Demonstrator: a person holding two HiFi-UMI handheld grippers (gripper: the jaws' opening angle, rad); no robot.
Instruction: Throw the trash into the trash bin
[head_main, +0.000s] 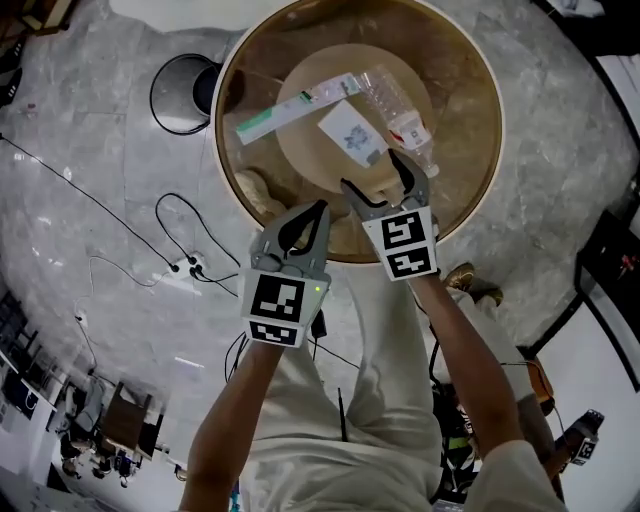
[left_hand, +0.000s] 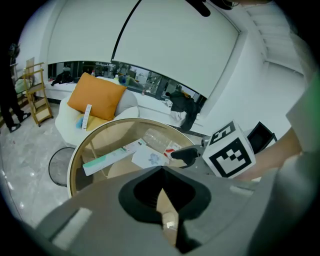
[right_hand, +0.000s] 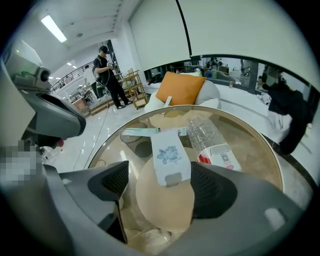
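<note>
**Right tongs open over the first piece of trash**

From where I stood, the job looked barely begun. The round glass tabletop (head_main: 460, 70) carried all the trash. The one trash bin (head_main: 183, 95), a dark wire one, stood on the floor just beside the table's edge, well apart from both tongs.

The step in hand looked like the reach for a first pick. The right tongs (head_main: 370, 170) stood wide open with nothing gripped, their jaws pointing down at the small white packet (head_main: 352, 133), which lay just beyond the tips. The left tongs (head_main: 320, 208) were closed tip to tip and empty, hanging over the near rim.

The next move, as I judged it, called for lowering the open jaws to either side of the flat packet and closing on an edge, then carrying it across to the bin.

By my count there was one long white-and-green carton (head_main: 296, 107), one crushed clear bottle (head_main: 395, 105) and one packet: three pieces of trash, two tongs.
</note>
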